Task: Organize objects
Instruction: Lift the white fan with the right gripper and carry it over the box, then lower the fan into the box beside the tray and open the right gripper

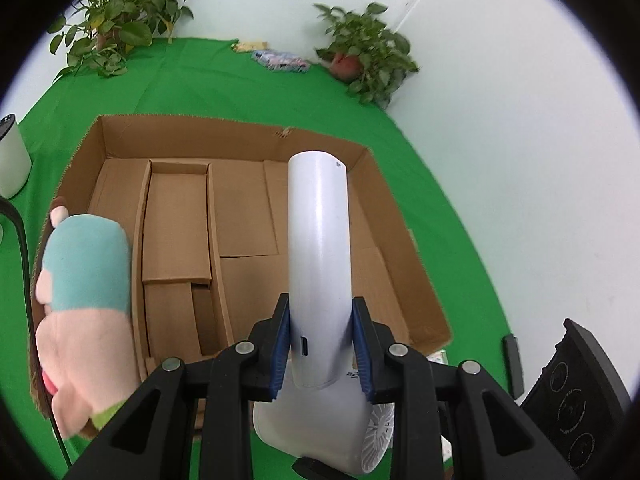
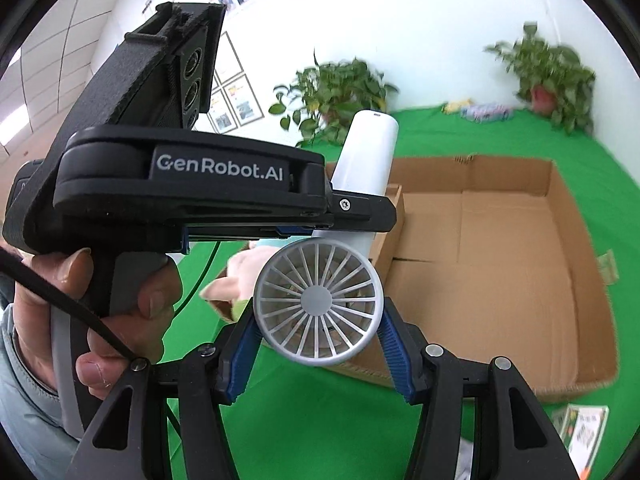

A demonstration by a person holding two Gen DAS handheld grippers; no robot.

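Observation:
A white hair dryer is held in the air over the near edge of a cardboard box. My left gripper is shut on its handle, which points away over the box. My right gripper has its blue pads around the dryer's round grille end; the pads touch its sides. The left gripper's black body shows in the right wrist view, held by a hand. A plush toy in teal and pink lies in the box's left compartment.
The box has cardboard dividers and lies on a green cloth. Two potted plants and small packets stand at the far edge. A white cylinder is at left. A leaflet lies near the box.

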